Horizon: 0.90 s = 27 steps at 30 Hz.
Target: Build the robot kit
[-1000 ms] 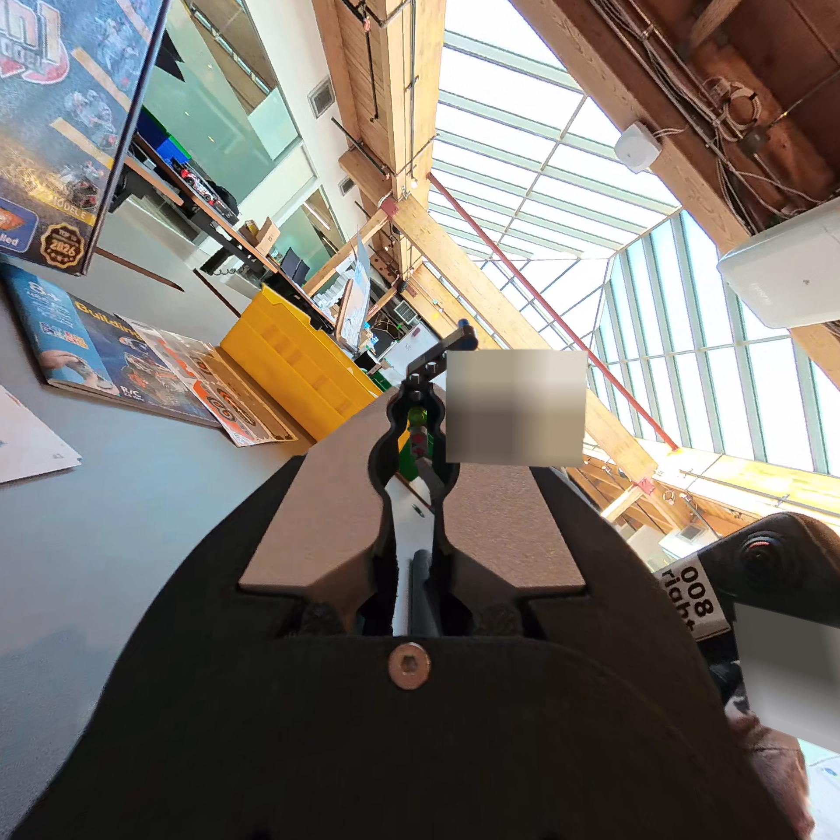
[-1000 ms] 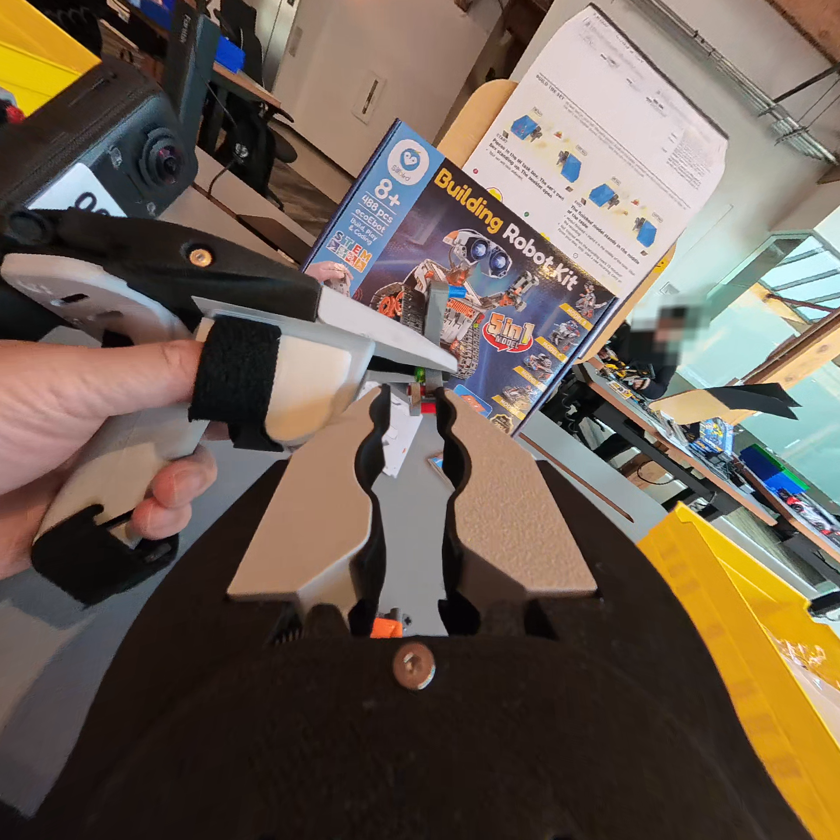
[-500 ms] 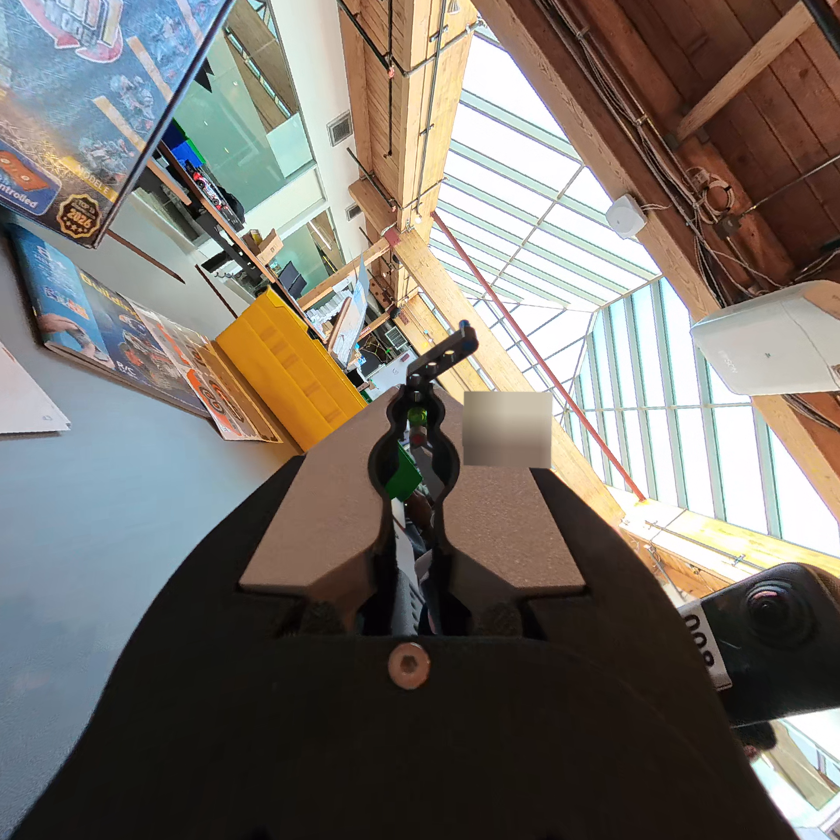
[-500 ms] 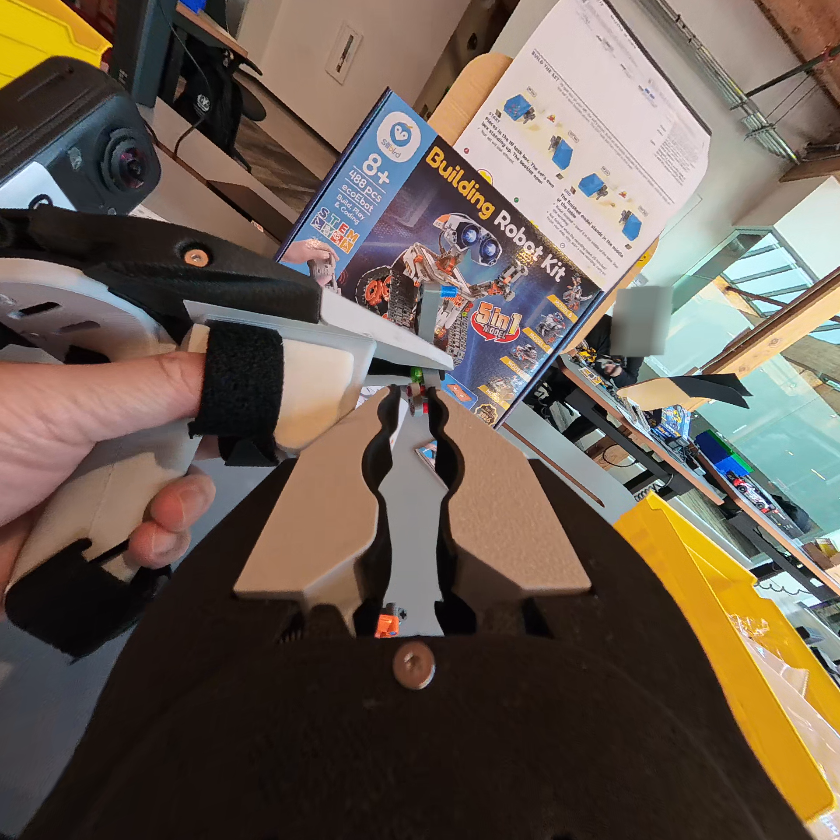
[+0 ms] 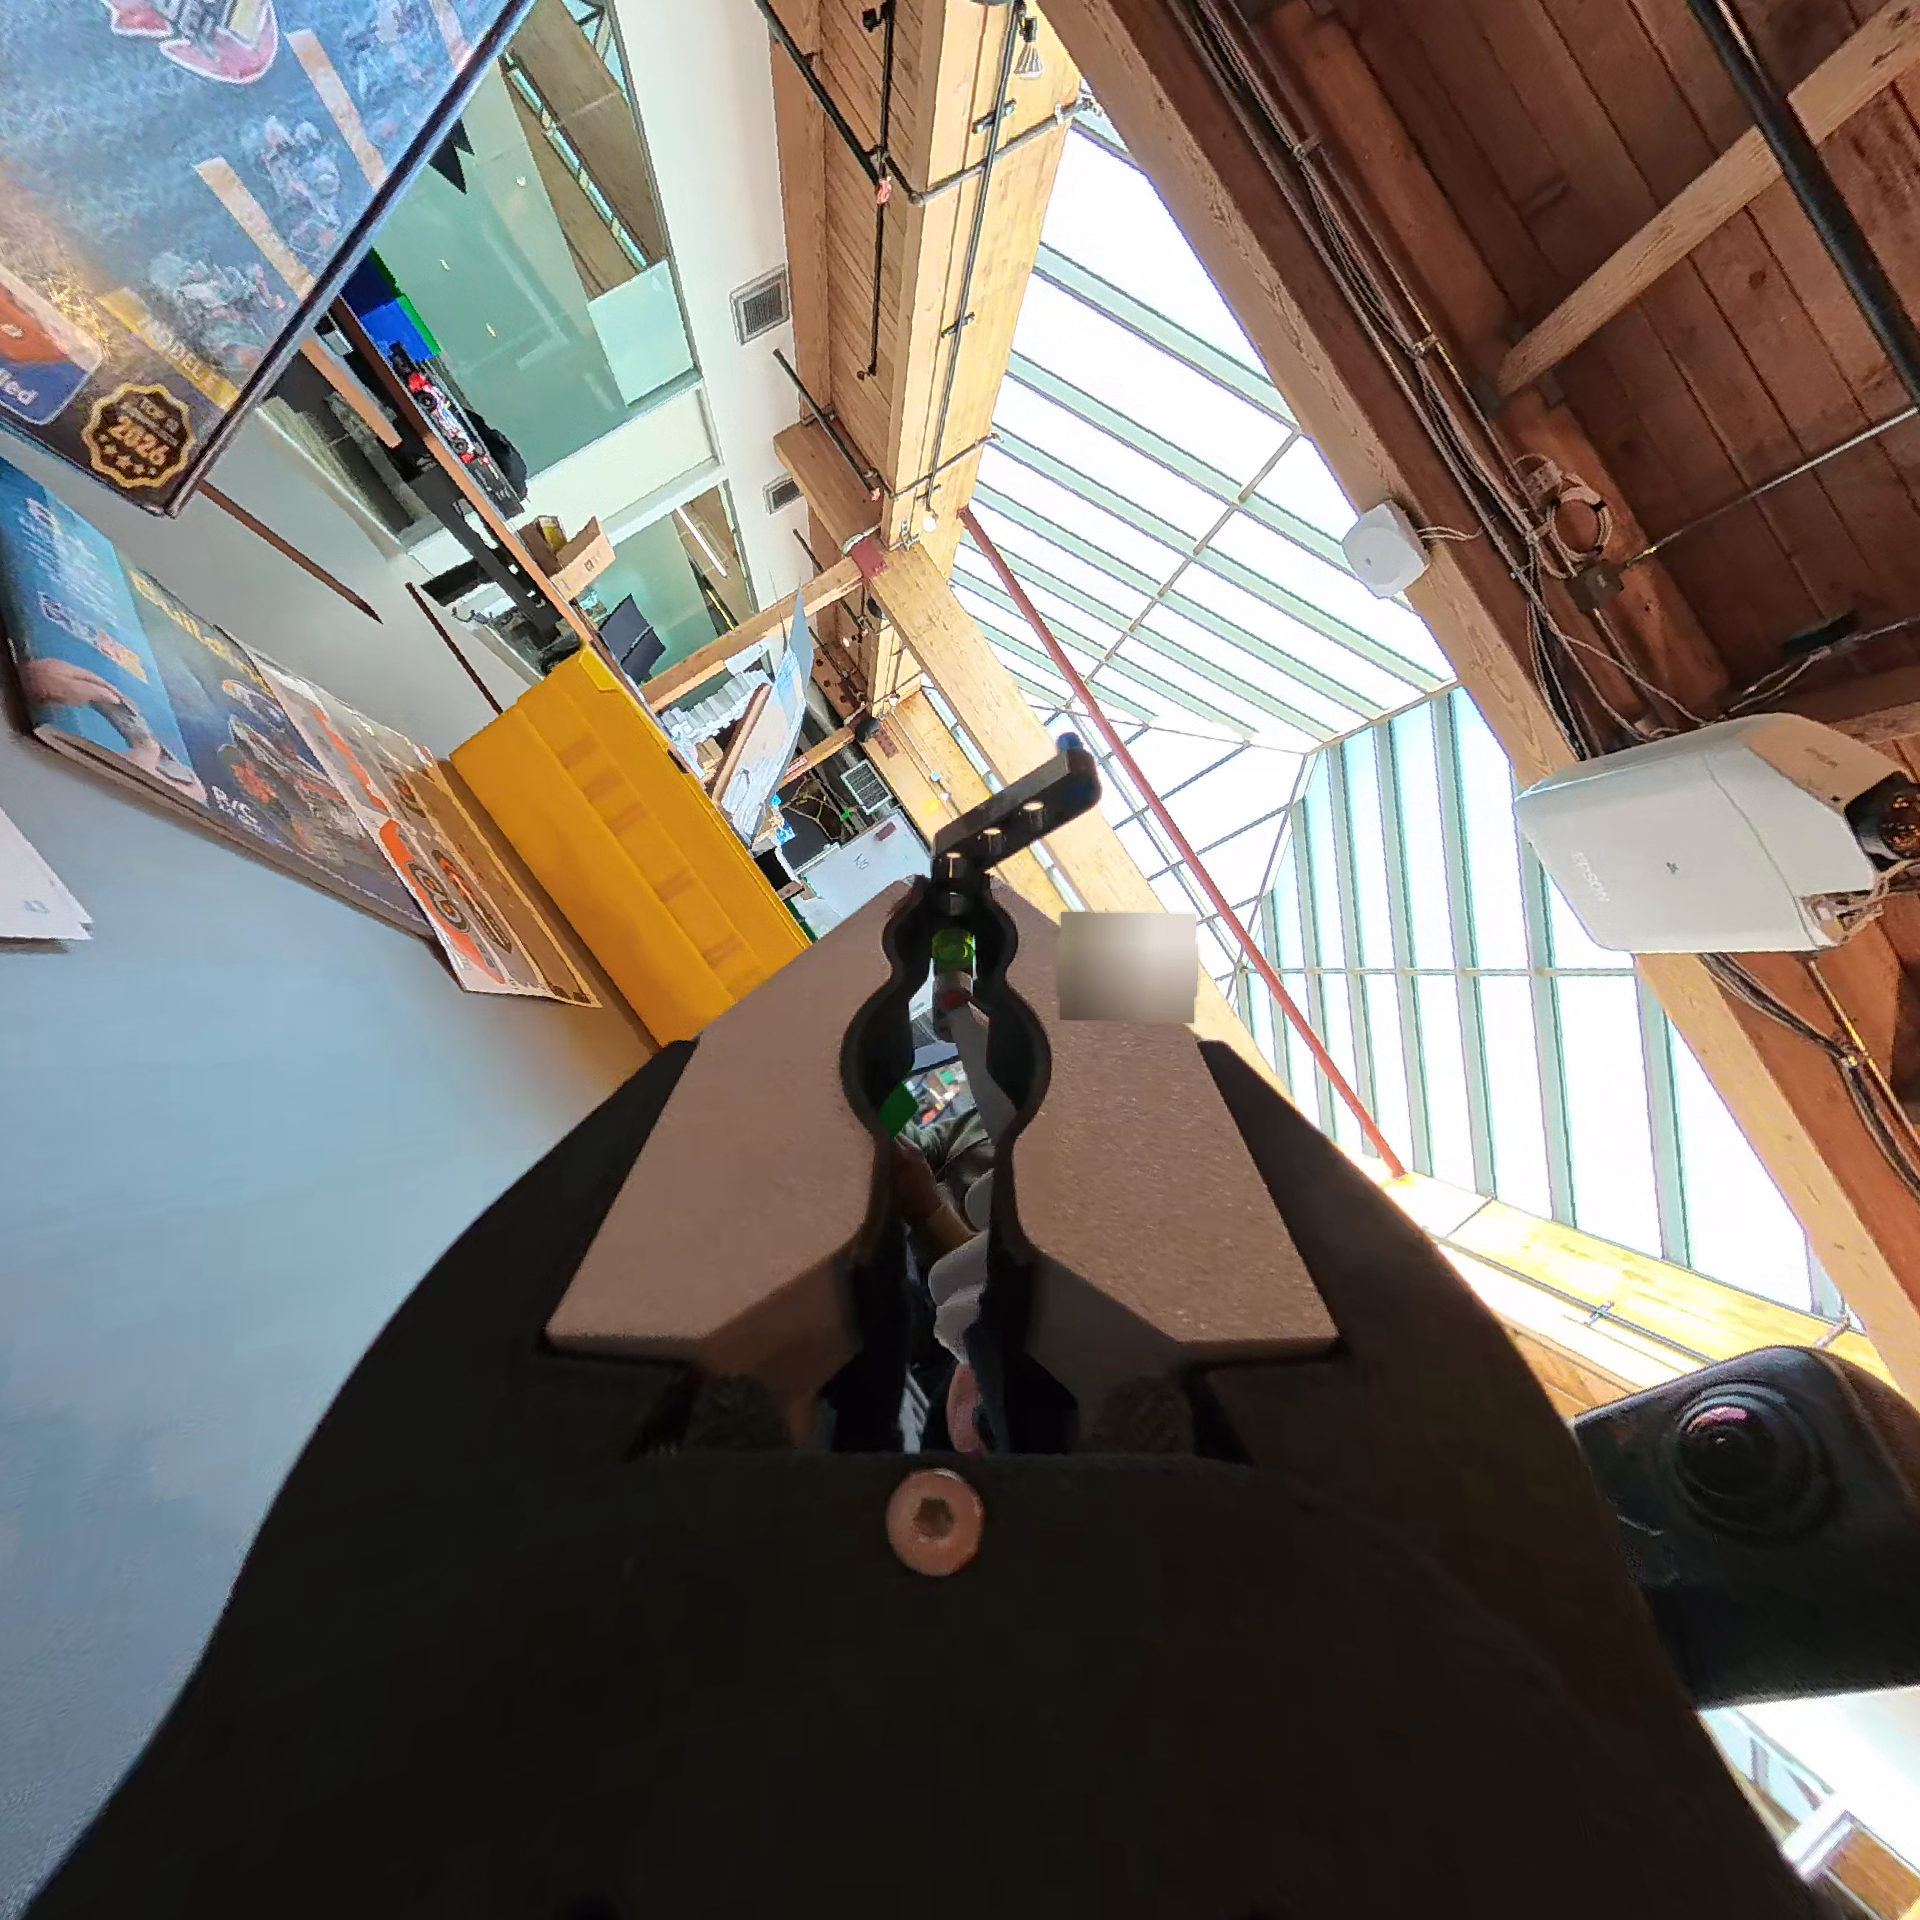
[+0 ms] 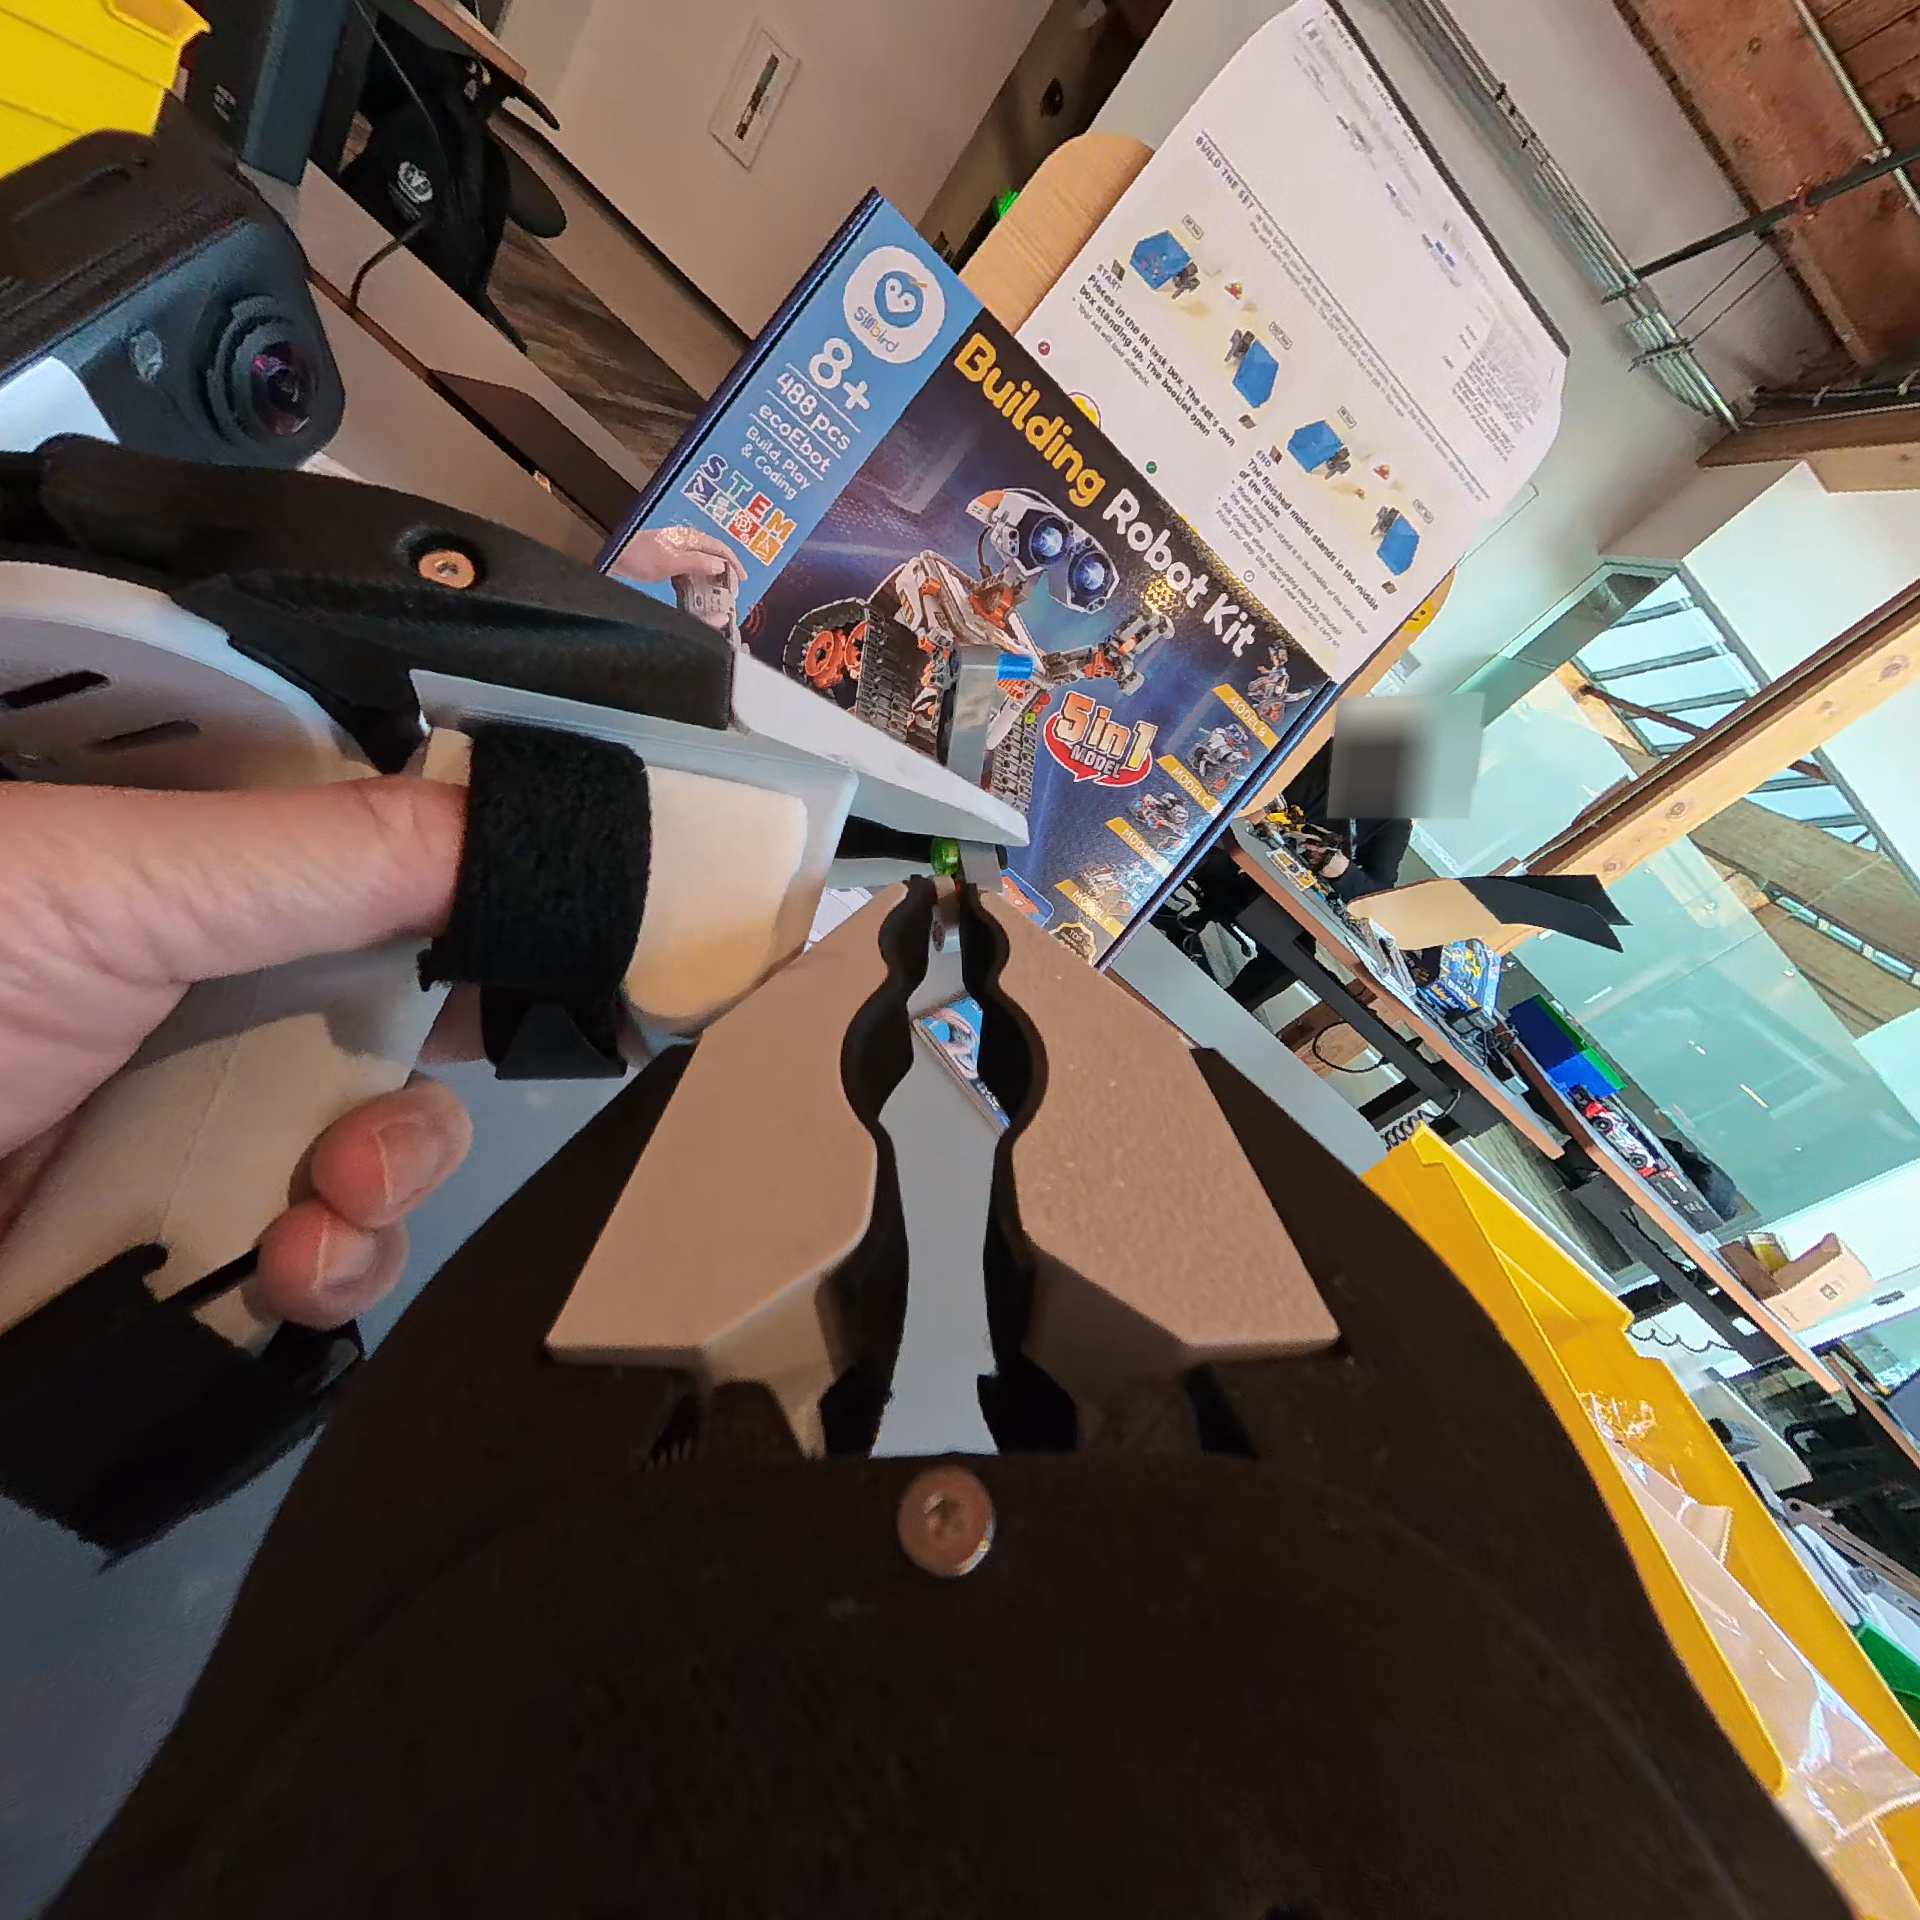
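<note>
The left gripper [image 5: 948, 914] was clamped on a small brick assembly [image 5: 1013, 821] with a green pin [image 5: 950, 948]. The right gripper [image 6: 948, 896] was closed narrowly on the same assembly's grey piece [image 6: 943, 920]. A robot kit box [image 6: 966, 582] was stood behind, a yellow bin [image 6: 1621, 1455] alongside.

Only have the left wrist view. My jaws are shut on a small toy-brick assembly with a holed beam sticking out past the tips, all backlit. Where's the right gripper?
Observer: The right gripper has its tips closed on a small grey piece of that assembly, just under the left gripper.
Operator: Beam colour?
Observer: The holed plastic beam is grey, with a blue pin at its upper end.
Operator: What's behind it?
Observer: A white printed sheet stands propped behind the upright blue cardboard toy box.
</note>
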### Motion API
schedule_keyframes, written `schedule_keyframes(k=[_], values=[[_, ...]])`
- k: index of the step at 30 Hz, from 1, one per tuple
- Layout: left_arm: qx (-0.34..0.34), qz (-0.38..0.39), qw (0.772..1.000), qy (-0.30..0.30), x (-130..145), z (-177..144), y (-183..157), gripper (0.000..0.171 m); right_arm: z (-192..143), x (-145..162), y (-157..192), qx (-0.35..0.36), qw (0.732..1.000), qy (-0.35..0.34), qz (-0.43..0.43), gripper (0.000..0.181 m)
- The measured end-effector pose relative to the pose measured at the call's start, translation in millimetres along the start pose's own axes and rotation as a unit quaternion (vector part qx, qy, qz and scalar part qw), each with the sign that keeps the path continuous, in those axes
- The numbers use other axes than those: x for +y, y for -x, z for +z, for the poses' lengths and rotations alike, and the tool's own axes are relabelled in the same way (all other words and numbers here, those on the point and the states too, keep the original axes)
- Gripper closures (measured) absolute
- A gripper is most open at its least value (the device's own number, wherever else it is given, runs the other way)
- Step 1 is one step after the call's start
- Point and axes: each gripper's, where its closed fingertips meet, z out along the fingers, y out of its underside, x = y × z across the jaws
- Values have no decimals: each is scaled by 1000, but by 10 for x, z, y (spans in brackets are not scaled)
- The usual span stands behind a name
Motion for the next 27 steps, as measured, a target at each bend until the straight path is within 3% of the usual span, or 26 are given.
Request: schedule_keyframes(k=[7,27], values=[[5,-58,998,-9,-1,-33,73,167,23,34,45,-6,1000,8,-25,175],[17,-86,996,0,49,-17,74,166,-1,72,37,0,998,13,-60,176]])
